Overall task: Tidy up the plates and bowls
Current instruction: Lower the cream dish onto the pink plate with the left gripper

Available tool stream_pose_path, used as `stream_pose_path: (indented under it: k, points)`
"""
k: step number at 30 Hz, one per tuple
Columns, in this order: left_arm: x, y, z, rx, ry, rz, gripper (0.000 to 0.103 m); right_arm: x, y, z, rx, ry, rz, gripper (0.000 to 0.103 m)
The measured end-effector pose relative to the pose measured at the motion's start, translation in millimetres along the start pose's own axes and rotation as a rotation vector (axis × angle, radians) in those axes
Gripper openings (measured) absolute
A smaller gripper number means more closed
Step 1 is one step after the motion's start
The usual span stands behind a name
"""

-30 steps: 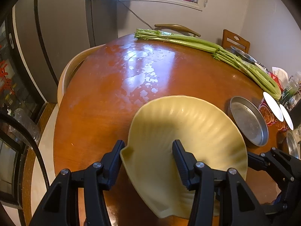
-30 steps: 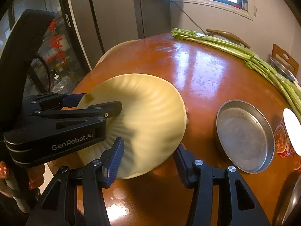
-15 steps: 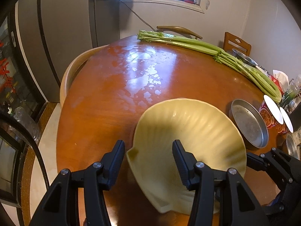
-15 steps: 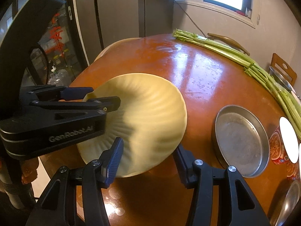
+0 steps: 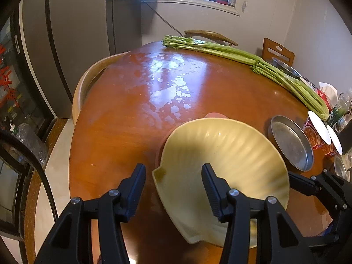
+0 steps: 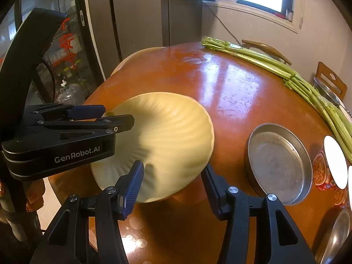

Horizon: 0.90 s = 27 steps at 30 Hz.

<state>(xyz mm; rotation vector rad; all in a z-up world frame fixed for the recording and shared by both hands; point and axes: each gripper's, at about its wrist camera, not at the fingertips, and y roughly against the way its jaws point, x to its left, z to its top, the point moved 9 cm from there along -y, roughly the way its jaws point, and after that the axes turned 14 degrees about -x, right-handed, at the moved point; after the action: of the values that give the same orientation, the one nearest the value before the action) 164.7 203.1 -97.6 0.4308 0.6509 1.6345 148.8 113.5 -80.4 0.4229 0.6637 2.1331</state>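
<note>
A pale yellow shell-shaped plate [image 5: 231,158] lies tilted on the wooden table [image 5: 132,110]. Part of an orange-red dish [image 6: 187,195] shows under its rim. My left gripper [image 5: 173,180] straddles the plate's pointed end: its right finger is over the inside and its left finger stands off the rim. It is open. In the right wrist view my right gripper [image 6: 173,176] has the plate's [image 6: 171,140] near rim between its jaws, which are opening. Its right fingertip is hidden under the rim. The left gripper [image 6: 117,117] appears there on the plate's far left.
A round steel pan [image 6: 279,162] sits just right of the plate. Further right are noodle cups with white lids [image 6: 334,160] and a steel bowl [image 6: 338,231]. Long celery stalks [image 5: 242,55] lie along the far right edge. Chairs ring the table, and a fridge stands to the left.
The plate's pointed end touched my left gripper's left finger a second ago and now sits a little to the right of it. More of the orange-red dish shows under the rim.
</note>
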Motion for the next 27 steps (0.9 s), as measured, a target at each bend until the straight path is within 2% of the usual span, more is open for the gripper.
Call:
stream_pose_path:
  k: [2, 7, 27]
  points:
    - [-0.6, -0.1, 0.3, 0.000, 0.000, -0.001, 0.053, -0.7, -0.4, -0.4, 0.006, 0.003, -0.008, 0.061]
    - [-1.3, 1.0, 0.3, -0.004, 0.005, -0.003, 0.053, 0.2, 5.0, 3.7, -0.029, 0.002, -0.005, 0.062]
    - [-8.1, 15.4, 5.8, -0.025, 0.004, -0.014, 0.054, -18.5, 17.9, 2.8, -0.051, -0.067, -0.030, 0.063]
